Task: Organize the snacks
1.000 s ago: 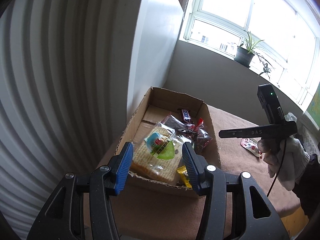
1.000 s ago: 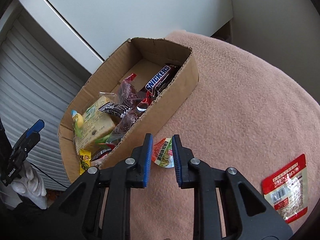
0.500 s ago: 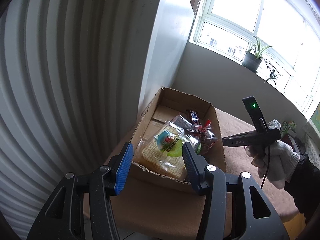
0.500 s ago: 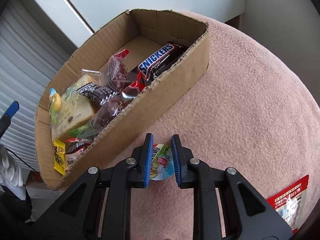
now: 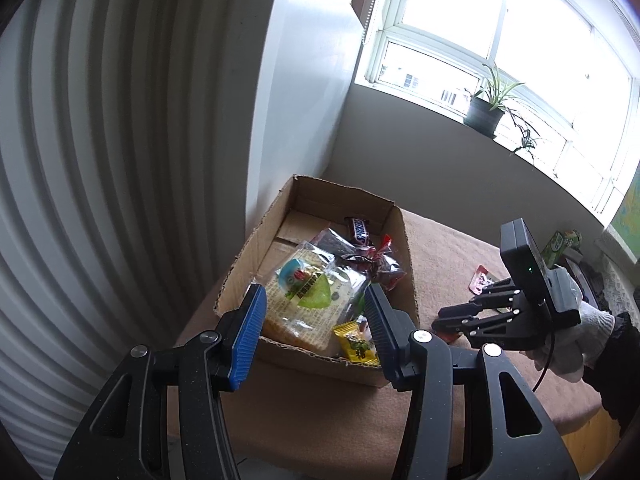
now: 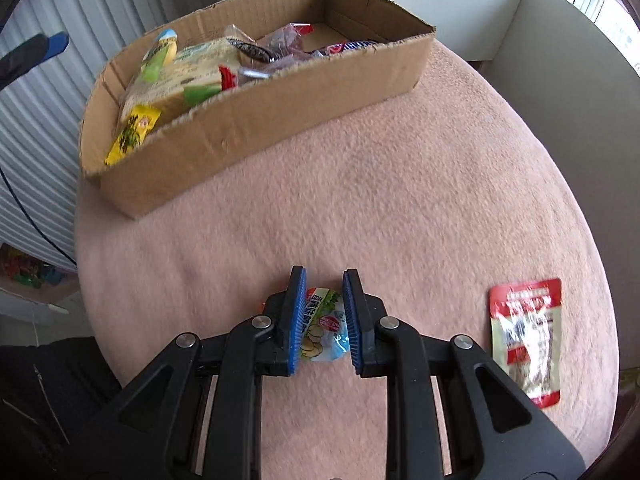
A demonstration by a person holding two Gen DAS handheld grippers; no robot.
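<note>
The right hand-held gripper (image 6: 323,312) is pinching a small snack packet (image 6: 322,330) between its blue pads, the packet printed with green leaves and a red badge, held over the pink cloth of the surface (image 6: 360,184). From that gripper, at about three o'clock, a red and clear snack pouch (image 6: 526,336) lies flat on the cloth, well apart from everything else. Up at about eleven o'clock stands the cardboard box (image 6: 256,120), open-topped and already holding several snacks: a yellow sachet (image 6: 132,134) in its near corner, a large clear bag of crackers (image 6: 180,80) beside it, and dark wrappers further in.

The left hand-held gripper (image 5: 312,320) hangs with its pads spread and nothing between them, poised before the near end of the same box (image 5: 320,360). Seen from there, the cracker bag (image 5: 308,300) lies at twelve o'clock, a Snickers bar (image 5: 358,230) beyond it toward the far wall of the box. At three o'clock a gloved hand (image 5: 576,332) carries the right tool. A potted plant (image 5: 486,110) sits on the windowsill at about one o'clock.
</note>
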